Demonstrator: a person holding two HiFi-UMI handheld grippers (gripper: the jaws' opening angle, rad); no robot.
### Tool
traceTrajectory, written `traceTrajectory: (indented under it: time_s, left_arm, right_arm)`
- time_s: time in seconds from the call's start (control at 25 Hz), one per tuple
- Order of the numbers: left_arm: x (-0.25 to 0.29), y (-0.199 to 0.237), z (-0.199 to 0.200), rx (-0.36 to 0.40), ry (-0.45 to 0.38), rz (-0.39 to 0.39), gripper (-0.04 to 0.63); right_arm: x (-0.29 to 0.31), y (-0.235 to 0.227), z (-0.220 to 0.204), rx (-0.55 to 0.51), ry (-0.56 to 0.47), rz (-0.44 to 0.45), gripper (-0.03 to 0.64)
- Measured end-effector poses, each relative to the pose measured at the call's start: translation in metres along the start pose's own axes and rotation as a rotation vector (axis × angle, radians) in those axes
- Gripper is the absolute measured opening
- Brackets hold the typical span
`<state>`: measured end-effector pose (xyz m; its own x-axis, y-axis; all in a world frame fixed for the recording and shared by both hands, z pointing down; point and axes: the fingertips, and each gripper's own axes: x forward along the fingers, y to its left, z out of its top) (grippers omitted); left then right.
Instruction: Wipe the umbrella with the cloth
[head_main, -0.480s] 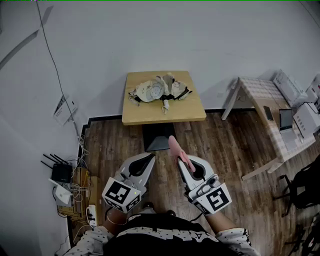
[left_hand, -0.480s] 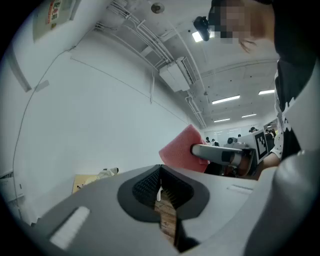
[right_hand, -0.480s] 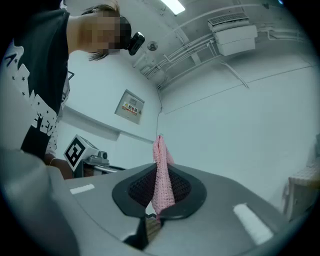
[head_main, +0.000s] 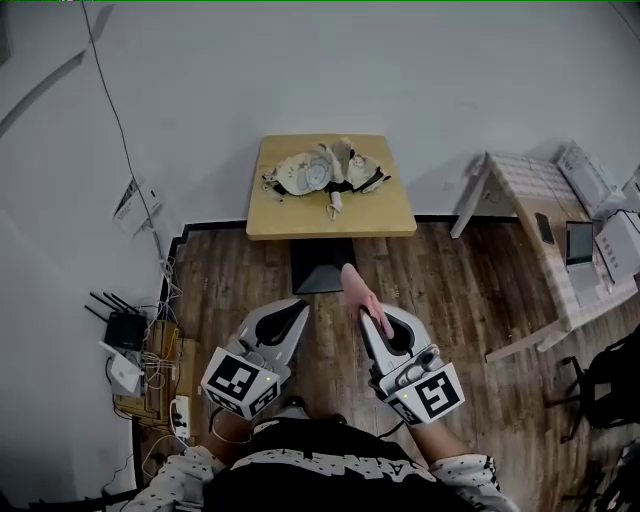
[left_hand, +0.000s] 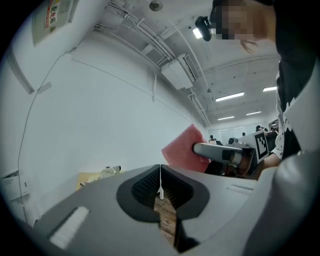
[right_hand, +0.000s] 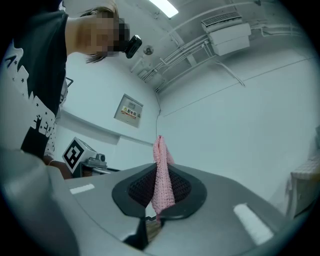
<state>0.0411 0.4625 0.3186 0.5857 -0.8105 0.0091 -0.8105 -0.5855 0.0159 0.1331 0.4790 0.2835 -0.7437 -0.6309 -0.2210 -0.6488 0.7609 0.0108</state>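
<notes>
In the right gripper (head_main: 366, 320) — the cloth (right_hand: 162, 175), pinched.

Straight ahead the wood floor (head_main: 460, 300) is wide open up to the small table (head_main: 290, 220); only its black pedestal base (head_main: 320, 265) sits low in the middle; tabletop's front strip is bare, umbrella (head_main: 320, 168) heaped toward the back; left edge is cluttered with a router (head_main: 124, 328) and cables (head_main: 160, 350); right side is blocked by a checked table (head_main: 530, 190) with slanted legs.
</notes>
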Motion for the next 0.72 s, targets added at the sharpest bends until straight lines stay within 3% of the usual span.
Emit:
traceTrajectory:
  time_s: [0.48,0.72]
  left_arm:
    - [-0.029,-0.004,-0.012,0.005,0.037,0.147,0.003]
    - [-0.025,0.002,-0.016,0.009,0.039,0.166,0.003]
  right_arm:
    - [-0.004,0.006,-0.015,0.072,-0.011,0.11,0.029]
    - [-0.005,0.002,-0.017,0.06,-0.011,0.121,0.029]
